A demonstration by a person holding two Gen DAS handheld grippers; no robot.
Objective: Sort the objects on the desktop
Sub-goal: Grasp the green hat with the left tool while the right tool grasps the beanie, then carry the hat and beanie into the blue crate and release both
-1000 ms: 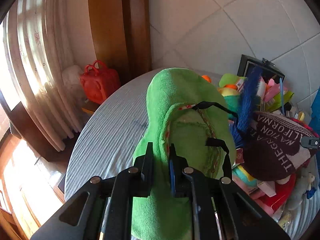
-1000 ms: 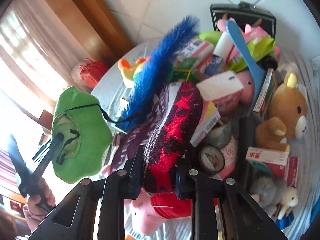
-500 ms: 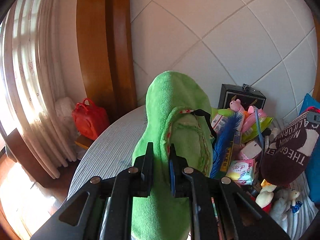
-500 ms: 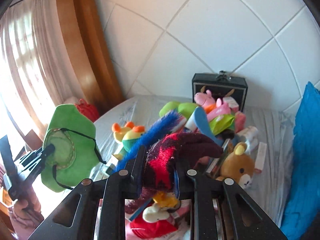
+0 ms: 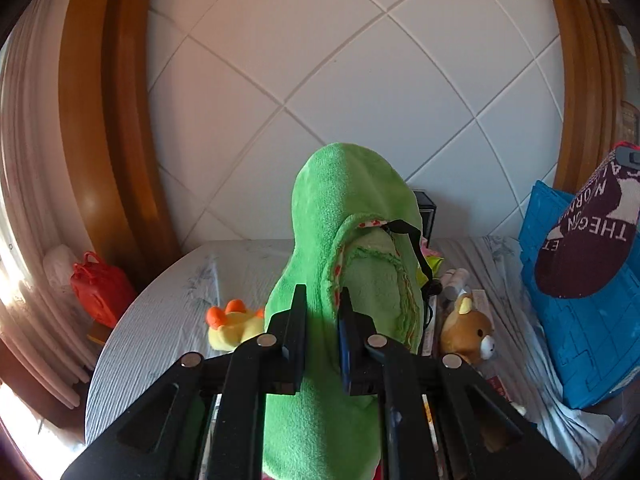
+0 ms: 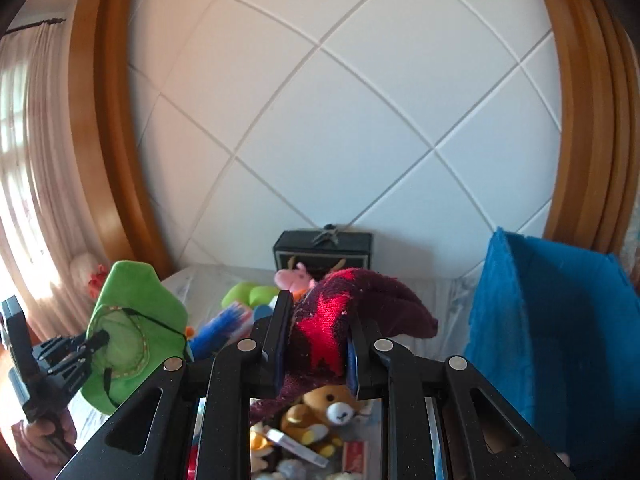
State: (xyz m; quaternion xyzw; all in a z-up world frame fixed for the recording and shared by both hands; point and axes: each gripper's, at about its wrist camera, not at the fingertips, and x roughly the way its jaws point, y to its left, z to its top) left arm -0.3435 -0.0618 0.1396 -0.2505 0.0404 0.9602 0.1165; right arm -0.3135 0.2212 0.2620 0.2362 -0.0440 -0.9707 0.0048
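My left gripper (image 5: pixel 322 312) is shut on a green fleece hat (image 5: pixel 352 240) with a black chin strap, held up above the table. It also shows in the right wrist view (image 6: pixel 132 320), far left. My right gripper (image 6: pixel 316 336) is shut on a maroon and red knit beanie (image 6: pixel 352 308), held high beside the blue fabric bin (image 6: pixel 552 328). In the left wrist view the beanie (image 5: pixel 580 248) with white lettering hangs in front of the bin (image 5: pixel 584 336).
A pile of toys lies on the cloth-covered table (image 5: pixel 160 320): yellow duck plush (image 5: pixel 232 324), brown bear plush (image 5: pixel 468 332), pink pig (image 6: pixel 294 276), blue brush (image 6: pixel 220 328). A black box (image 6: pixel 322 248) stands at the wall. A red bag (image 5: pixel 100 292) sits left.
Both grippers have risen and tilted up from the pile, carrying the hat and the beanie. The wall now fills the views and the blue bin has come close on the right.
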